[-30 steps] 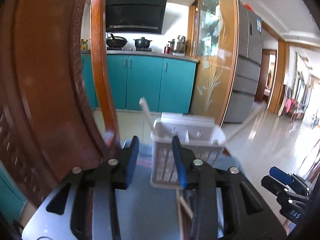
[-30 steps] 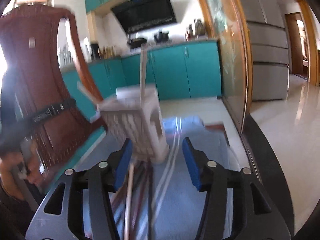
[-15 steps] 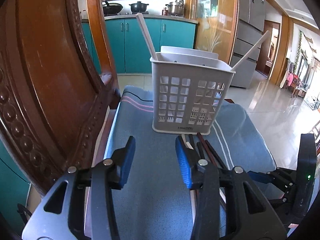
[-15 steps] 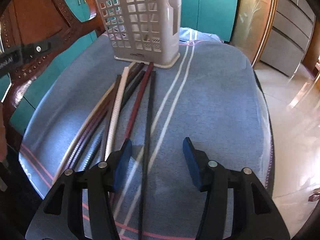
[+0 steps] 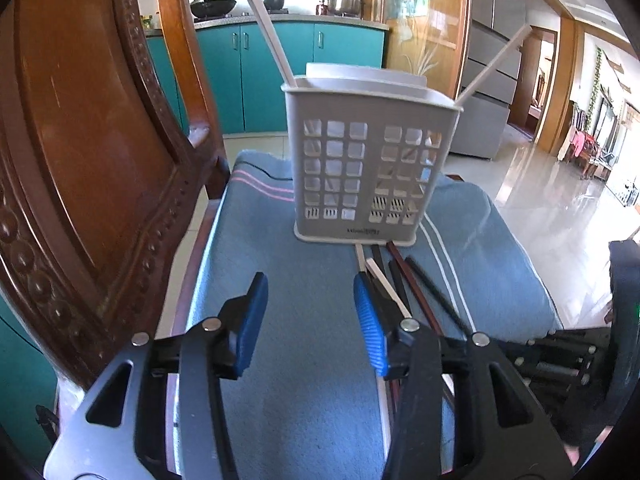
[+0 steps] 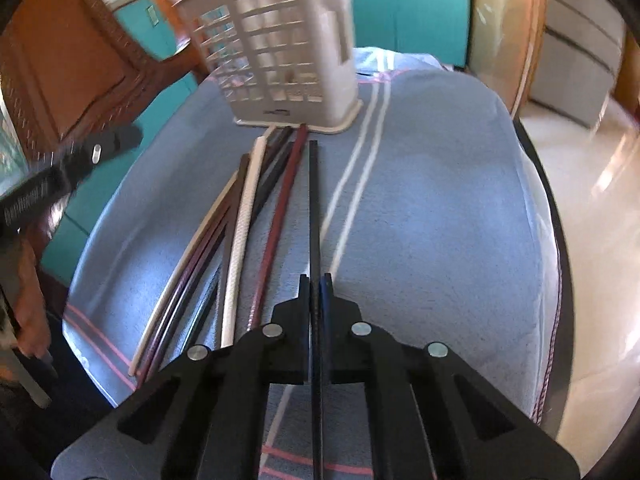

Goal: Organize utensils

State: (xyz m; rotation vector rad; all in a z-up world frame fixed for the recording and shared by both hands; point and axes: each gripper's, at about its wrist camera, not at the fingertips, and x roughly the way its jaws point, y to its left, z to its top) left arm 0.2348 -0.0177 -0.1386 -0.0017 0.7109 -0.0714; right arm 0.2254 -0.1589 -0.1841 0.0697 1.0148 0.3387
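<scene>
Right gripper (image 6: 315, 280) was found with its jaws just closed onto the black chopstick (image 6: 314, 208), the rod pinched between the pads near its near end; the jaws had been closing within the last moment, and the stick was seen running straight ahead from the pads toward the foot of the basket (image 6: 280, 52). Left gripper (image 5: 308, 312) was held part-open over bare towel, its jaws having just been opening a little, nothing between them, the loose chopsticks lying just beside its right finger. The blue towel (image 6: 440, 200) was noted as the ground for all of it, draped over a seat beside a carved wooden chair back (image 5: 80, 140). For the step in hand, a lift was judged best made slowly and level at first, since the grip sits far toward one end and the long free end could be expected to sag or swing; the far tip would need to be cleared above the rim before being tipped down into a compartment. The neighbouring dark-red chopstick (image 6: 280, 208) lay close alongside and could be dragged. As to contents: the white slotted basket stood upright at the far end of the towel, and two pale chopsticks (image 5: 272, 36) were seen leaning out of it, one to each side. The remaining sticks, a white one (image 6: 244, 232) among dark ones, were recorded in a loose fan on the towel, their far tips almost touching the basket's base.
</scene>
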